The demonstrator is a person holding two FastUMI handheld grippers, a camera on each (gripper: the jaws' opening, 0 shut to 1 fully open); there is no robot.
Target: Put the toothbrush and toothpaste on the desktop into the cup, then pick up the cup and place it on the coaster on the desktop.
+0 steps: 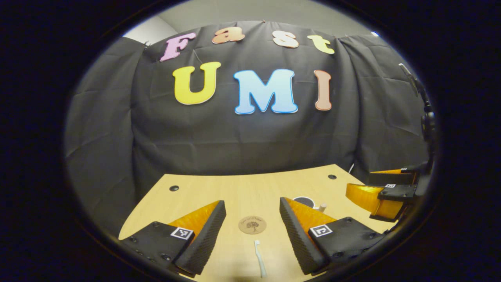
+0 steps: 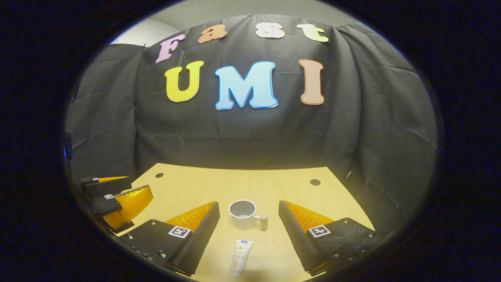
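Left hand-held gripper hovers over the table with jaws spread wide, nothing between them. Toothbrush lies flat at bottom centre of the left gripper view, between the two fingers, head pointing up-frame. Round wooden coaster sits just above the brush head, apart from it. Cup peeks out behind the right-hand finger at centre right, mostly hidden, handle stub showing.

Right hand-held gripper is also released, jaws wide apart, empty. Toothpaste lies flat at bottom centre of the right gripper view, between the fingers, cap end toward the bottom edge. Cup stands upright just above the tube, handle to the right, not touching it; inside looks empty.

Left hand-held gripper shows again at lower left of the right gripper view; right one at the right edge of the left gripper view.

Table is light wood with dark round holes near the far corners.
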